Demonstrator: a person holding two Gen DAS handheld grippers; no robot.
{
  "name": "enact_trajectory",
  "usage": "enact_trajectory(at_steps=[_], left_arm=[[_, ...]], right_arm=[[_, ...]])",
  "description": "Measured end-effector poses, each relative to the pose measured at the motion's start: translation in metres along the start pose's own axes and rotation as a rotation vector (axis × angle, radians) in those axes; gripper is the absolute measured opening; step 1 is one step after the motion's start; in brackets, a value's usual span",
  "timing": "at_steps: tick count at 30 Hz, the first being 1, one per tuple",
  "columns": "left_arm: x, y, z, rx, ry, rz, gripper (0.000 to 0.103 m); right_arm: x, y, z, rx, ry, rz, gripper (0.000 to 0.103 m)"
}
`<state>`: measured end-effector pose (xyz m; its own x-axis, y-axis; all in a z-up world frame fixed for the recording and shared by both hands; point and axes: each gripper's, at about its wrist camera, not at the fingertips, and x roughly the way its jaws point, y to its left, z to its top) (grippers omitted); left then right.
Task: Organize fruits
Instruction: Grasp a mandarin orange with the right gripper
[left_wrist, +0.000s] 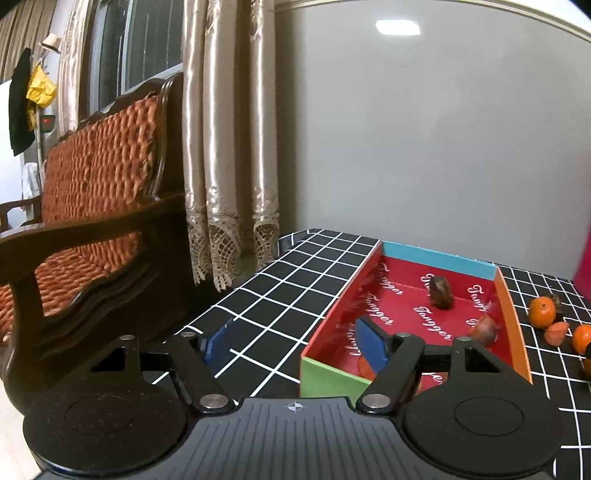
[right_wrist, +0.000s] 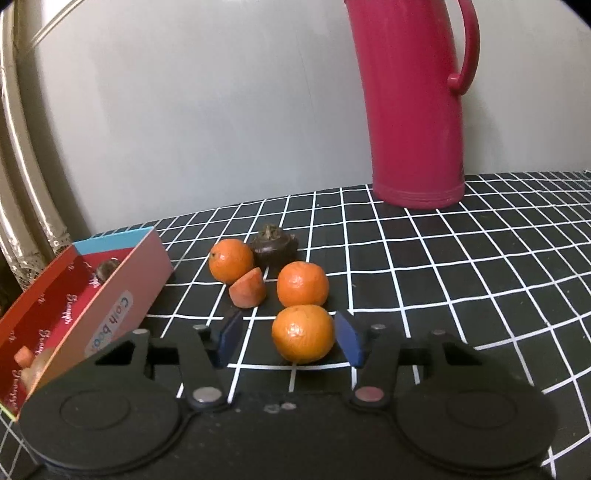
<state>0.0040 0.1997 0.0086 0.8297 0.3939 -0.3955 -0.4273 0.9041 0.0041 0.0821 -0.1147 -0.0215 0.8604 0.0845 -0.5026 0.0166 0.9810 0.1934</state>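
1. Right gripper (right_wrist: 290, 341) has its jaws wide apart with the nearest mandarin (right_wrist: 303, 333) sitting between the blue pads, but nothing is touching it yet. The right pad looks just beside the peel, while the left pad has a clear gap, so I'd nudge the gripper a bit toward its own right to centre the fruit before closing.

2. Close slow. It's a round, soft-skinned fruit, so it'll probably roll or squirt forward if one pad lands first. Grab around the widest part, not the top.

3. Watch the neighbours: a second mandarin (right_wrist: 303, 284) sits right behind it, with an orange wedge (right_wrist: 247, 293), a third mandarin (right_wrist: 231, 260) and a dark brown fruit (right_wrist: 274, 249) bunched further back. Pushing forward would likely knock them around.

4. Drop spot is the red box (right_wrist: 122, 291) off to the left on the checkered tabletop (right_wrist: 443, 295). It already holds a brown fruit (left_wrist: 440, 291) and a couple of reddish pieces.

5. Left gripper (left_wrist: 295, 341) is also gaping open, holding nothing, hovering over the box's near left corner. I'd keep it out of the way, or use it to steady the box wall.

6. Pink jug (right_wrist: 413, 110) is well back, not a concern.
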Motion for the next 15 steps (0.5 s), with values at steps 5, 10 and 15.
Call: enact_trajectory(at_steps=[5, 10, 15], left_arm=[[0.001, 0.001, -0.002, 0.011, -0.007, 0.012, 0.072], [0.002, 0.003, -0.003, 0.007, -0.003, 0.011, 0.073], [0.002, 0.004, -0.004, 0.003, -0.003, 0.017, 0.073]], right_arm=[[0.013, -0.005, -0.001, 0.024, 0.042, -0.016, 0.040], [0.018, -0.009, -0.002, 0.042, 0.042, -0.002, 0.039], [0.009, -0.002, -0.001, 0.043, 0.012, 0.038, 0.038]])
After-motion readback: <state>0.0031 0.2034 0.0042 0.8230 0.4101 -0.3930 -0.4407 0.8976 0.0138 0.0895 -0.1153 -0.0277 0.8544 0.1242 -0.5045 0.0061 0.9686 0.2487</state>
